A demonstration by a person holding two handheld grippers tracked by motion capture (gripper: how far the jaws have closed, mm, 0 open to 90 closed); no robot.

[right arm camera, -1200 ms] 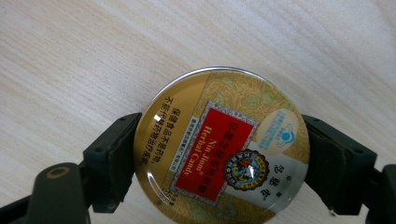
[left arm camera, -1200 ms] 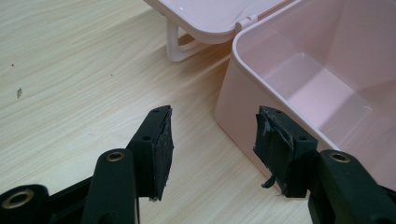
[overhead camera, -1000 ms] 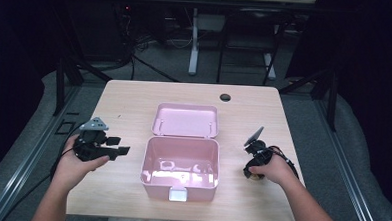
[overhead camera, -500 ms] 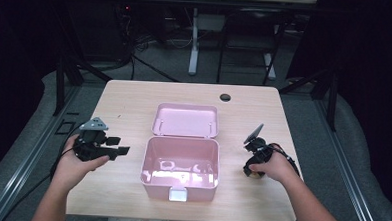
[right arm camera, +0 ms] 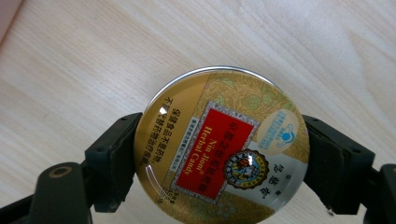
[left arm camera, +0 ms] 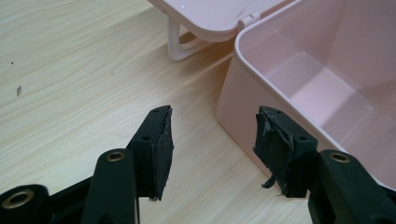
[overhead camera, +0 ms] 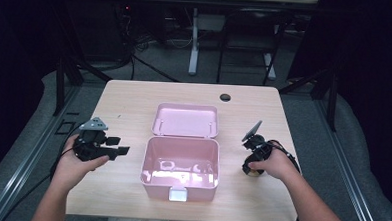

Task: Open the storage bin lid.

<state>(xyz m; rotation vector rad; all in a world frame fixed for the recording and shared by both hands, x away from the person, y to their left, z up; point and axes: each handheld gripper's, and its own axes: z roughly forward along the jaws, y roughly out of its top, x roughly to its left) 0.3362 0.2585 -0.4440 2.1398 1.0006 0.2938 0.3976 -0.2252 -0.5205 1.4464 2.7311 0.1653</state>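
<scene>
my right tool [right arm camera: 219, 154] has its jaws pressed on either side of the round candy tin [right arm camera: 219, 147], gripping it by the rim with the printed lid facing the camera. in the high view the right tool [overhead camera: 254, 155] sits over the desk [overhead camera: 129, 95] just right of the open pink box [overhead camera: 180, 165], near it but not touching, and i can just make out a bit of the tin under my hand there. my left tool [left arm camera: 212, 140] is spread wide with nothing between its pads, low over the desk beside the box's left wall, and the hinged lid [overhead camera: 185, 120] lies flat open behind the box.

the step in hand, as i judge it, is carrying the tin into the box. to do it well i'd keep the squeeze steady, since a smooth metal rim can slip or pivot between two pads. i'd lift enough to clear the near wall, travel across level, and lower the tin flat toward the bare floor of the box before letting go. the left tool could steady the box's side if it looks likely to slide.
</scene>
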